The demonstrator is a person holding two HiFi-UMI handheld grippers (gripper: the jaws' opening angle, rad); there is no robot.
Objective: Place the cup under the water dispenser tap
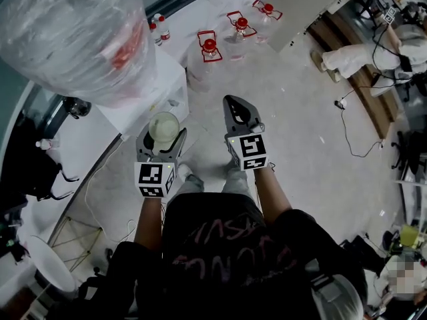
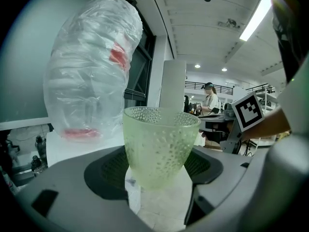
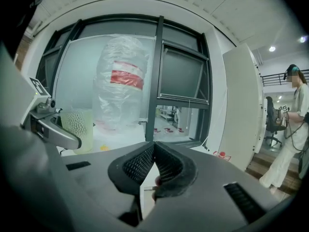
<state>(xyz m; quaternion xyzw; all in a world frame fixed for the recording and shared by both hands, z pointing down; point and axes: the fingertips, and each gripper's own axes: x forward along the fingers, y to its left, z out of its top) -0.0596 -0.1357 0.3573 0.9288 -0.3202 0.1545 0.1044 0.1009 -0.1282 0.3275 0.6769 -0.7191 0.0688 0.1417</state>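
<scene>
White floor lies below, with a plastic-wrapped water bottle point(image 1: 73, 35) on the white dispenser point(image 1: 150, 89) at far left. The left gripper point(image 1: 161, 139) grips the green dimpled cup point(image 2: 161, 144) upright, near the dispenser. To its right, the right gripper point(image 1: 237, 107) is closed and empty.

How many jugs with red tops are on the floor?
3, in a slanting row in the head view: the near jug lowest in the picture, the middle jug, and the far jug toward the top. Others may be hidden behind the wrapped bottle.
</scene>
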